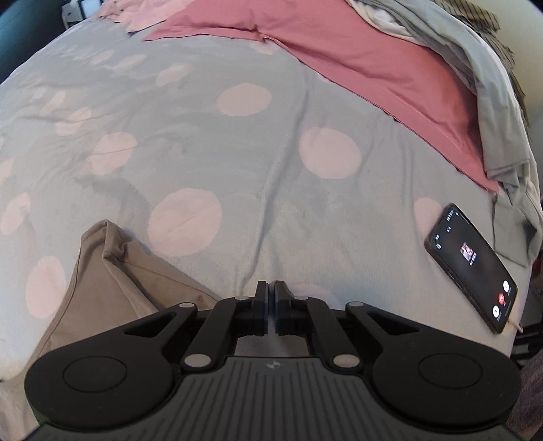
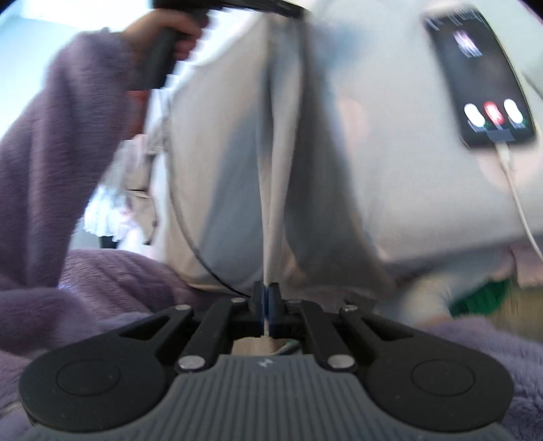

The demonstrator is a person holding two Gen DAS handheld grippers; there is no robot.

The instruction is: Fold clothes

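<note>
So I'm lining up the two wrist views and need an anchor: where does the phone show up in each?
Left wrist view: the phone lies face up at the right edge, on the spotted bedcover, below the pink garment.
Right wrist view: the phone sits in the upper right corner, blurred, with a white cable running down from it.
Shared landmark: its lit call screen with the red button.

A bed fills the frame, covered by a grey duvet with large pale pink dots. At upper left, beyond the bed's edge, stands dark furniture with a white drawer unit. Soft daylight.
</note>
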